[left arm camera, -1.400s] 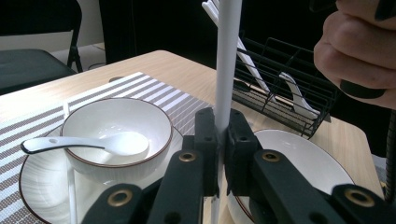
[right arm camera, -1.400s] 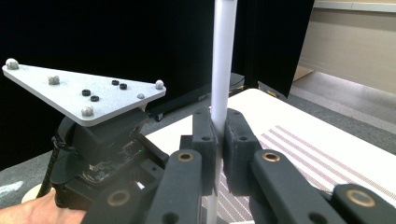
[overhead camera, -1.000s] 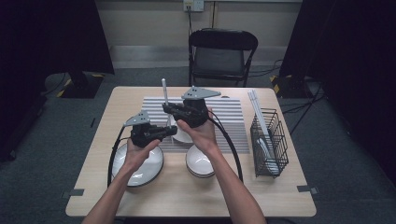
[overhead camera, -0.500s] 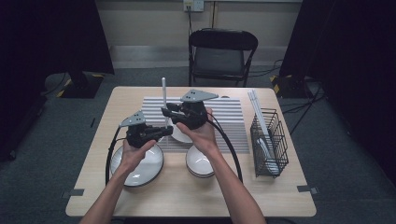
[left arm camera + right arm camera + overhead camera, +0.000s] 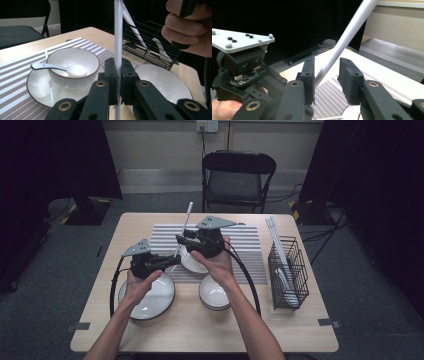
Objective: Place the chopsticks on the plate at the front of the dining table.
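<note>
A long white stick (image 5: 185, 226) rises at a slant from my left gripper (image 5: 171, 261), which is shut on its lower part. In the left gripper view the stick (image 5: 118, 37) stands clamped between the two black pads. My right gripper (image 5: 179, 240) reaches in from the right higher up. Its jaws have just been opening and now stand apart. The stick (image 5: 347, 37) passes between them without being pressed by either pad (image 5: 308, 75). My left gripper (image 5: 242, 62), with its grey plate, is also in the right gripper view.
A white bowl with a spoon (image 5: 72, 66) sits on a saucer on the striped mat (image 5: 240, 242). An empty bowl (image 5: 215, 292) and a wide plate (image 5: 150, 297) lie nearer. A black wire rack (image 5: 287, 270) at the right holds sticks and a spoon. A chair (image 5: 237, 175) stands behind the table.
My right gripper's jaws have opened off the white stick. The stick's top now leans a little more to the right. Both hands have stayed nearly in place.
</note>
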Tool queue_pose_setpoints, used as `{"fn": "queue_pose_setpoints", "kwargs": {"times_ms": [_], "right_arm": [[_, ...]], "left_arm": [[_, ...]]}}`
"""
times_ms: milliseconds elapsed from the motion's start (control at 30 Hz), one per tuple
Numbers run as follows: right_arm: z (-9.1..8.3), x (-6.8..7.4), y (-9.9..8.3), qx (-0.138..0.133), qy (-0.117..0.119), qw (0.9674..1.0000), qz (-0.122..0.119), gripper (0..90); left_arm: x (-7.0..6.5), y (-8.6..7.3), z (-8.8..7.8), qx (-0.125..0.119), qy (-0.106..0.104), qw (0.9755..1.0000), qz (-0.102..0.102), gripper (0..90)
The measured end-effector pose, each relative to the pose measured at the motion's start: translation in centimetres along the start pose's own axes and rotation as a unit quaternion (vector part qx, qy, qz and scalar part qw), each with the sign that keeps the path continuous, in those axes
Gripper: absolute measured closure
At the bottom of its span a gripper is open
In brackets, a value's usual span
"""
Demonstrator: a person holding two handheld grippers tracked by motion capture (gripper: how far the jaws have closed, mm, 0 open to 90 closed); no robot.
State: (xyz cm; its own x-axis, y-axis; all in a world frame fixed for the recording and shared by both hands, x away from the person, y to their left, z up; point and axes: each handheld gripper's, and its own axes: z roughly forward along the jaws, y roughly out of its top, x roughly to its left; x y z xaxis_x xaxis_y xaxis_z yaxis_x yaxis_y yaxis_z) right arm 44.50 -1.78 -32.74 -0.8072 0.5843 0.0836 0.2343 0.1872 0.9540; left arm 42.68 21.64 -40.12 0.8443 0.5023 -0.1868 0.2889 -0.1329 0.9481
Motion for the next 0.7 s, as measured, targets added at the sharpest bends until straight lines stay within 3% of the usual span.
{"fn": "queue_pose_setpoints", "kwargs": {"times_ms": [233,600,700], "right_arm": [[-0.10,-0.24,-0.24,0.004,-0.014,0.9999,0.002,61.9],[0.11,-0.40,-0.70,0.004,-0.026,0.9996,0.008,56.5],[0.15,-0.50,-0.79,0.006,-0.027,0.9996,0.009,55.6]], "left_arm": [[-0.18,-0.01,-0.05,0.009,0.001,0.9999,0.007,86.2],[-0.12,0.16,-0.32,0.002,0.003,1.0000,0.008,86.2],[-0.09,0.17,-0.40,-0.003,0.004,1.0000,0.000,86.1]]}}
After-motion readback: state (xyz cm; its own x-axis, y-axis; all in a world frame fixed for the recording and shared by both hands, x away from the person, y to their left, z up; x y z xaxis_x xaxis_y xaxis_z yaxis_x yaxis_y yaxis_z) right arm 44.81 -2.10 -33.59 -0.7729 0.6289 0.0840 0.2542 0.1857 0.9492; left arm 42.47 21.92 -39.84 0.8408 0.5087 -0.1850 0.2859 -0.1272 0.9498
